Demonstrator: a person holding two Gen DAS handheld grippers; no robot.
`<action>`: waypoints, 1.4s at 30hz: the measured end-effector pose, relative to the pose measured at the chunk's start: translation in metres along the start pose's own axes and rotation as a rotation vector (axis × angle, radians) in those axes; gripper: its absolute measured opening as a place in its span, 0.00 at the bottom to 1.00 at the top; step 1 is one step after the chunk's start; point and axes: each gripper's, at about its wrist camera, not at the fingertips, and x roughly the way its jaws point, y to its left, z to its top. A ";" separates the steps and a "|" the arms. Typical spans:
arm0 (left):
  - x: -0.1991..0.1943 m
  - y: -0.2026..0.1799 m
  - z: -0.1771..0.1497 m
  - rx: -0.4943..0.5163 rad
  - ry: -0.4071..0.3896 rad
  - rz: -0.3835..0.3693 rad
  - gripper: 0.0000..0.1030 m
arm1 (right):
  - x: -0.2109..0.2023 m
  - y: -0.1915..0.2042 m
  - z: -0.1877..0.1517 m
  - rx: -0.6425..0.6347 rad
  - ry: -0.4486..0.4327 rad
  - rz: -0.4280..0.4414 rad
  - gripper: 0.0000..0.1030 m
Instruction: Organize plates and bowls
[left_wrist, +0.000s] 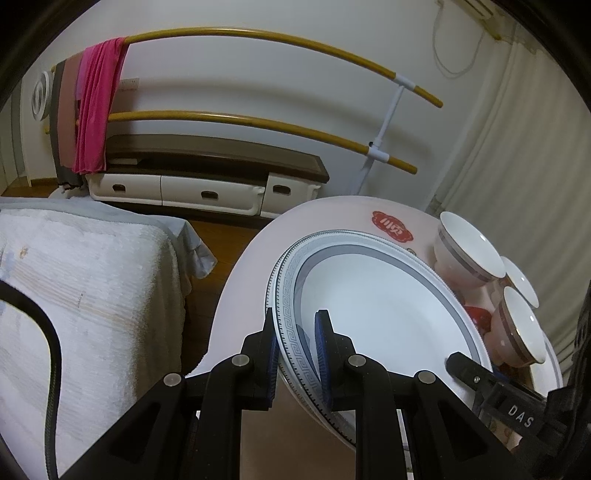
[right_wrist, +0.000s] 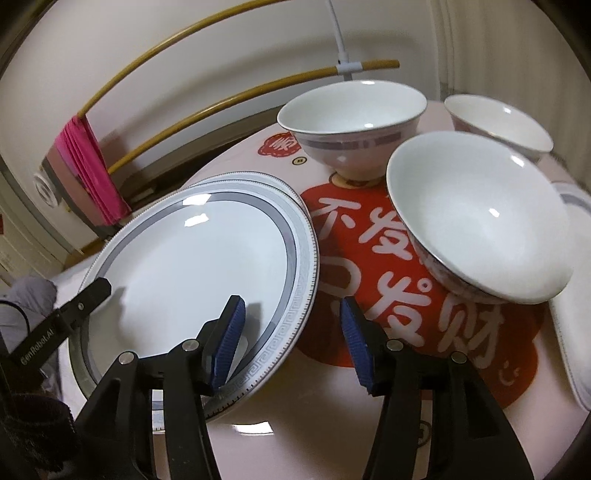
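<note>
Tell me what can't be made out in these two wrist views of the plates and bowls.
- How many plates lie under the top plate: right wrist view shows only a second rim edge behind it.
- The far-right plate: cut off by the right wrist view's edge.
- The middle bowl in the left wrist view: mostly hidden behind its neighbours.
- The red table print: partly covered by the near bowl.
- The left gripper contact under the rim: hidden.

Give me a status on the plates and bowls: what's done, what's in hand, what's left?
Done: the top plate lies on another plate, so a stack has begun. In hand: the left gripper is shut on the top plate's rim; the right gripper is open astride the opposite rim, pads off it. Left: three bowls stand apart on the table, unstacked, and another white dish lies at the right edge.
</note>
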 end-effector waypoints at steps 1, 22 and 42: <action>0.000 0.000 0.000 0.003 -0.002 0.004 0.14 | 0.001 -0.001 0.000 0.004 0.004 0.010 0.53; 0.007 -0.003 -0.004 0.018 -0.002 0.049 0.16 | 0.004 0.003 0.000 -0.024 -0.015 0.072 0.34; -0.014 -0.023 -0.006 0.055 -0.022 0.138 0.27 | -0.014 -0.002 -0.007 -0.062 -0.017 0.042 0.60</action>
